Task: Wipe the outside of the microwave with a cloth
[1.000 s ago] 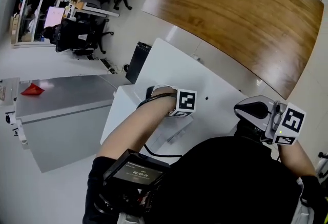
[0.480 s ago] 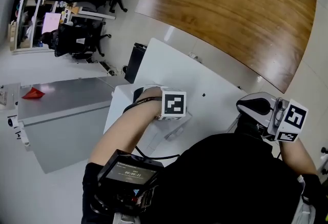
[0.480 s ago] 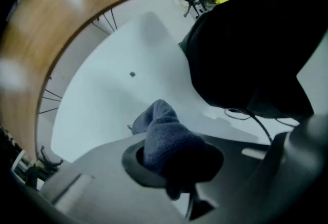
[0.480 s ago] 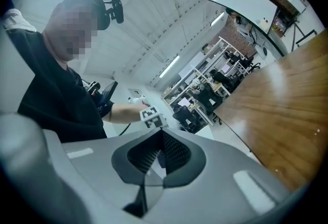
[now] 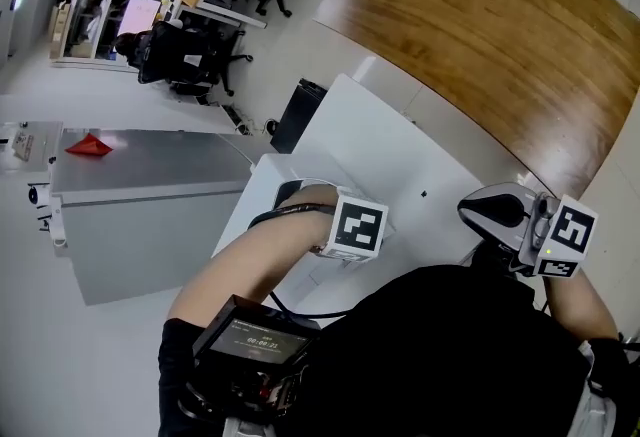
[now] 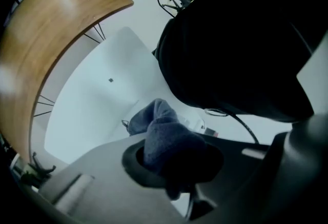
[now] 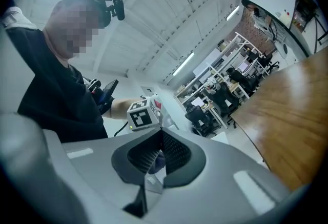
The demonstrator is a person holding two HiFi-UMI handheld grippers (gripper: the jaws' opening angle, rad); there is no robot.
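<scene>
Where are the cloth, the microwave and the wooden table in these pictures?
cloth (image 6: 166,142): left gripper view, its bunched blue-grey middle.
microwave (image 5: 385,150): head view, its bare white top.
wooden table (image 5: 500,25): head view, middle of the tabletop.

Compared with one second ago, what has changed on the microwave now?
The left gripper, shut on the cloth, slid a little across the microwave top, away from the small dark dot and toward the person's side. The head camera shifted too. Nothing was visibly taken or let go. The right gripper stayed at the right.
</scene>
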